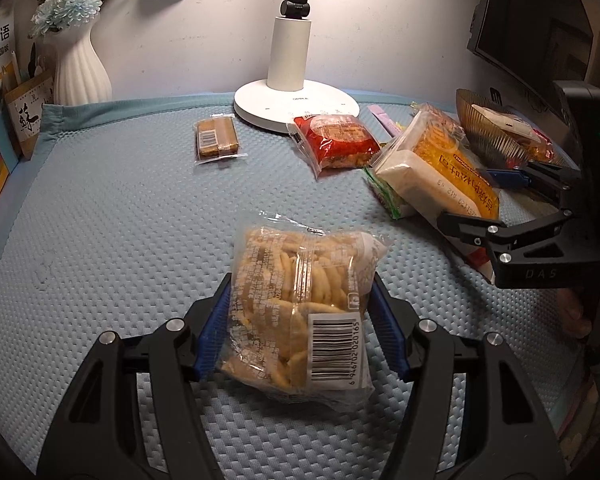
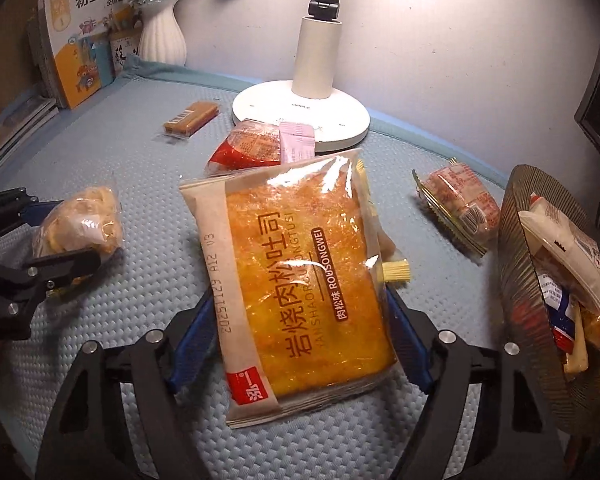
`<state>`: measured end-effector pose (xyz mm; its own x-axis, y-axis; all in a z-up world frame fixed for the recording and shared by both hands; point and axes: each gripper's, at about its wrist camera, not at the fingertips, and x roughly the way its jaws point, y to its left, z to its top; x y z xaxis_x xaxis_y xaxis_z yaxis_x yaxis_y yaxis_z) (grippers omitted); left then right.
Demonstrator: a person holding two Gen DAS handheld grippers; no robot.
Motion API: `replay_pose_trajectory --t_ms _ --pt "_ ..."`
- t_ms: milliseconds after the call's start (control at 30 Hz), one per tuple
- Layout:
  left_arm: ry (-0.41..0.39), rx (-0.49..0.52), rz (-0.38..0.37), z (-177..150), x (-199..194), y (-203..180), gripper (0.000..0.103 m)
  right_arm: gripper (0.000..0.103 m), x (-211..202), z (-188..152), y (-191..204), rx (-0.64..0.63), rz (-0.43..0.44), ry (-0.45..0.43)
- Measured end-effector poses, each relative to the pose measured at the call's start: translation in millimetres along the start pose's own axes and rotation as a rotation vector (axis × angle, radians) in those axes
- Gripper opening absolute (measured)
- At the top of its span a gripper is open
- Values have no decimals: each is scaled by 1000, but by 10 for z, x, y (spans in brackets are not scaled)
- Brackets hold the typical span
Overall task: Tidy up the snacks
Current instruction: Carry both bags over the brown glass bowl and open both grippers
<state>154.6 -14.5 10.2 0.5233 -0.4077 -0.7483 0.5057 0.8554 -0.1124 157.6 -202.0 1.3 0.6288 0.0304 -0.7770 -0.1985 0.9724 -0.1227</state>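
Only right view (image 2: 456,208) shows wrapped snack.

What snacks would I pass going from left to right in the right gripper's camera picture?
Crispy snack bag → small brown bar → red packet → big orange toast pack → pink wrapped snack → ribbed bowl of snacks.

I see glossy, crinkled clear plastic on the cracker pack (image 1: 300,312), a dimpled matt cloth mat (image 1: 120,240), and a smooth white lamp base (image 1: 296,106).
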Motion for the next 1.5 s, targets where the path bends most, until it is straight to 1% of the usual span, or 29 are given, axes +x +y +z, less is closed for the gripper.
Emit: replay_pose_trajectory --t_ms 133,333,467,500,600,700,733,767,833,900,967,1033,1133,1200,1267,1333,1400,1500 --pt "0 6 4 -2 1 0 64 73 -114 -129 -43 58 30 10" --pt "-4 37 33 -5 0 -48 62 73 -401 -506 -180 188 145 46" --pt "8 60 59 1 2 -125 61 73 -617 -770 -393 294 241 62" --pt "15 69 53 -2 -7 -164 61 73 -656 -831 -474 331 273 63" --pt "12 77 -18 -15 -107 -354 60 73 -716 -981 -746 470 405 58" --pt "-19 79 -96 41 -242 -623 60 73 -784 -1118 -1028 609 555 20" --pt "-31 87 -121 90 -285 -722 60 73 -837 -1148 -1113 640 585 -2" --pt "-43 100 -145 144 -326 -826 60 73 -913 -1161 -1192 657 596 -26" --pt "-70 131 -186 293 -406 -1044 60 73 -1114 -1149 -1354 669 578 -81" --pt "-102 165 -240 493 -471 -1268 60 73 -1321 -1075 -1557 676 535 -142" --pt "-131 201 -286 728 -495 -1518 60 73 -1496 -978 -1819 695 462 -194" --pt "-155 233 -323 982 -470 -1785 60 73 -1616 -874 -2112 720 354 -233" --pt "-180 274 -359 1350 -345 -2159 60 73 -1600 -722 -2604 801 189 -223" --pt "-172 285 -374 1545 -178 -2353 60 73 -1509 -632 -2912 856 128 -203" --pt "-162 283 -385 1706 12 -2499 60 73 -1386 -538 -3155 903 102 -186" --pt "-152 279 -391 1825 189 -2600 60 73 -1259 -431 -3312 925 94 -169" --pt "-144 281 -383 1926 339 -2682 60 73 -1139 -281 -3398 927 98 -146" --pt "-134 275 -405 2062 513 -2780 62 76 -1022 -167 -3517 902 119 -117"
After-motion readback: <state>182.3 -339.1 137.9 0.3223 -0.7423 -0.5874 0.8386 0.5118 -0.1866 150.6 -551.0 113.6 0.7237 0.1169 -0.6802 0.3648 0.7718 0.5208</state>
